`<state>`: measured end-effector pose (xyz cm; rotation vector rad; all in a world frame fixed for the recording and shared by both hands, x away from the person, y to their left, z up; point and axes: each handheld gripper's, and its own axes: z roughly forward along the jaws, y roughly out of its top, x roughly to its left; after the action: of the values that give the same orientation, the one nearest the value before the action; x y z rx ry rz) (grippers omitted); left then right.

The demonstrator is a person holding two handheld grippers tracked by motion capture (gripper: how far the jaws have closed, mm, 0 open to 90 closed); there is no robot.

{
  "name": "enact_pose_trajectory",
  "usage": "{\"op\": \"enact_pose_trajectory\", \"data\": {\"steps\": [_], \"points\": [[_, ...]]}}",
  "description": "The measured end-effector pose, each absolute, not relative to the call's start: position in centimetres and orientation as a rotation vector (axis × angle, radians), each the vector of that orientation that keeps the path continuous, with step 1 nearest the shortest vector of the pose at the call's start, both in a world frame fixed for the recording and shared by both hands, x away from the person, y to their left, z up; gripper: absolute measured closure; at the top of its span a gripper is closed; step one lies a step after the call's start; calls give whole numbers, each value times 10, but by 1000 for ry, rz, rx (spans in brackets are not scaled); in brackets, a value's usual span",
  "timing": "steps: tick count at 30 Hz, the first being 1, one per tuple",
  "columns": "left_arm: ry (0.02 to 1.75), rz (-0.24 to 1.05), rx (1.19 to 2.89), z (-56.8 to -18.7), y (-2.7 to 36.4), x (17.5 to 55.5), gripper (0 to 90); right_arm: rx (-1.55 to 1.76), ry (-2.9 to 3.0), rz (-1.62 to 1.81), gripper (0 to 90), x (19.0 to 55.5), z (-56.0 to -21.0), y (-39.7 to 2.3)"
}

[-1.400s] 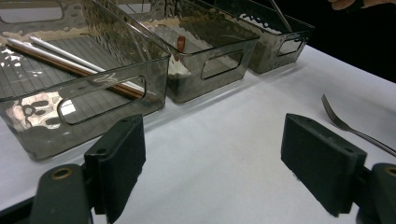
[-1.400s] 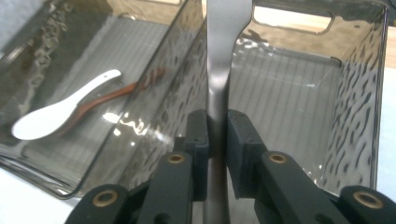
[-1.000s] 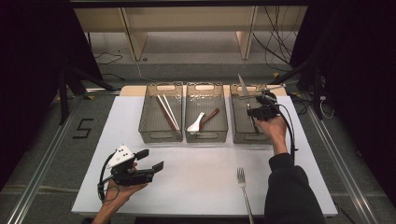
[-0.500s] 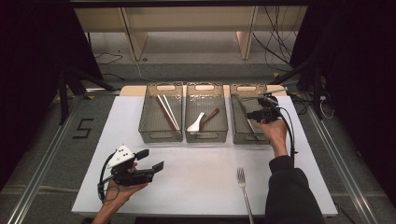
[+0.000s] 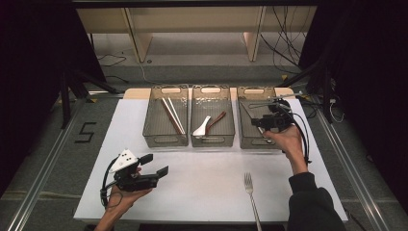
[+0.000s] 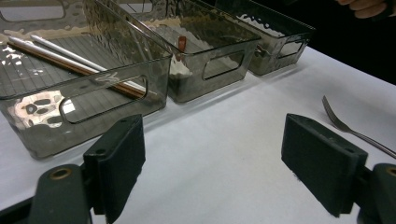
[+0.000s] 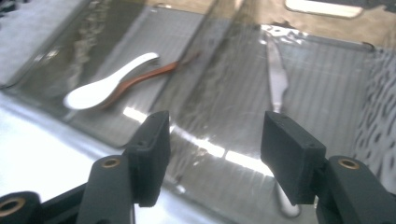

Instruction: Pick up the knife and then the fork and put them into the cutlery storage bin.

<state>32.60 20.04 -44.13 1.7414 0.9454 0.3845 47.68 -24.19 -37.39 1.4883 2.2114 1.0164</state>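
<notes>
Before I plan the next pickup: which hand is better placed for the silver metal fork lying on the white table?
Right, probably: the right gripper, open and empty, hovers over the right smoky plastic bin, on the side where the silver metal fork lies.

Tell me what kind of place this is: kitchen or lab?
Likely a lab or data-collection rig, not a kitchen. A white table stands on bare floor between metal rails, loose cables trail behind it, and a taped number marks the floor. Three clear bins hold sorted cutlery.

A white worktop (image 5: 202, 187) stands on grey floor (image 5: 53, 144). At twelve o'clock, pale wooden shelving (image 5: 192, 21); darkness at three and nine; cables (image 5: 284, 43) at one.
</notes>
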Motion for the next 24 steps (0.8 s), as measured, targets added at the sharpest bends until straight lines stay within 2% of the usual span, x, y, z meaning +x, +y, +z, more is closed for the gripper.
{"op": "enact_pose_trajectory", "data": {"steps": [7,15,19,24], "points": [[945,384,1743,-441,200,326,209,1404,2273,1052,406,442,-373,-236],[943,386,1747,-441,200,326,208,1348,2349,1094,417,400,-389,-231],[944,387,1746,-441,200,326,207,1330,2408,1090,451,380,-400,-228],[940,389,1747,-441,200,326,208,1291,2487,1039,547,360,-411,-226]]}}
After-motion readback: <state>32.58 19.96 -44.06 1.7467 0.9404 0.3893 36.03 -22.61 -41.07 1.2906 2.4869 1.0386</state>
